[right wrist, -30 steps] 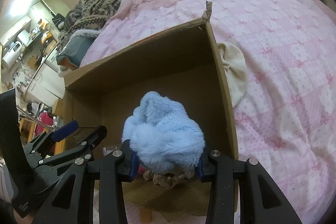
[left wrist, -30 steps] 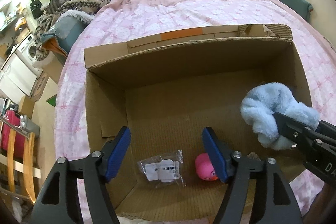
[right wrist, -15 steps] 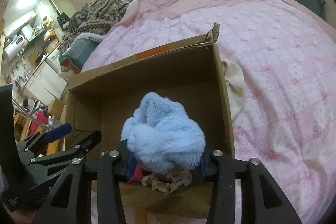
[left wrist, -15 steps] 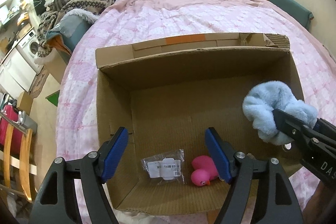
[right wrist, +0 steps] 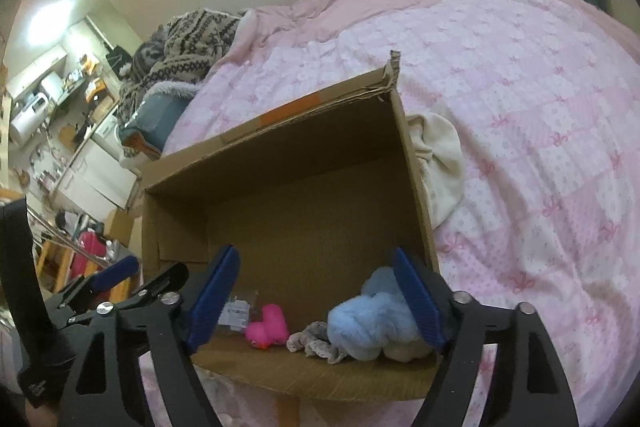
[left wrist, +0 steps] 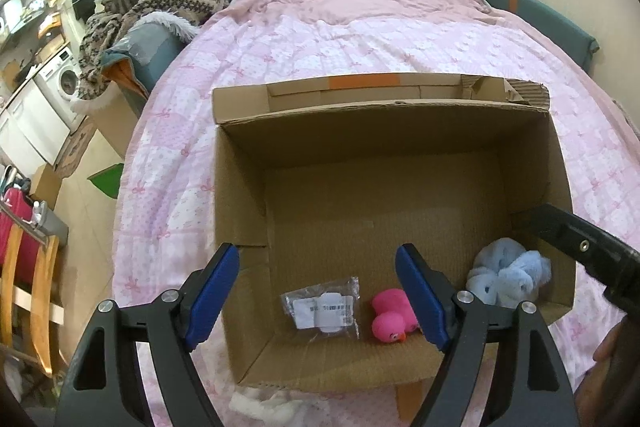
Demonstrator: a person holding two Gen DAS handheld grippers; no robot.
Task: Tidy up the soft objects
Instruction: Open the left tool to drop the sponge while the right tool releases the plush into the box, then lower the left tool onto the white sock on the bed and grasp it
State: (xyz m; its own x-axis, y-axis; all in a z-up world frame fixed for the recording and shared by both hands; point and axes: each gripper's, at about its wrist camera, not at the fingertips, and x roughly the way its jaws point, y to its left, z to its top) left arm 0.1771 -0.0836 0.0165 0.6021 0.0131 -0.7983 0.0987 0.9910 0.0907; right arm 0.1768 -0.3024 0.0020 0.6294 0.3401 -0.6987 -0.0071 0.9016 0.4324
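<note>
The blue plush (right wrist: 370,323) is lying on the box (left wrist: 384,131) floor in the near right corner, below and just behind the right gripper (right wrist: 316,297). That gripper's jaws have just been opening and are now standing wide, with nothing pressed between the pads; its right pad is overlapping the plush in view. A beige lace piece (right wrist: 314,343) is lying against the plush on its left, and a pink duck (left wrist: 390,317) and a clear packet (left wrist: 324,309) are resting further left along the near wall. The left gripper (left wrist: 320,291) is hovering over the near left part of the box, jaws wide and empty. The far half of the box floor is lying bare. The box is sitting on the bed (left wrist: 360,39), and a cream cloth (right wrist: 438,167) is touching its right wall outside.
</note>
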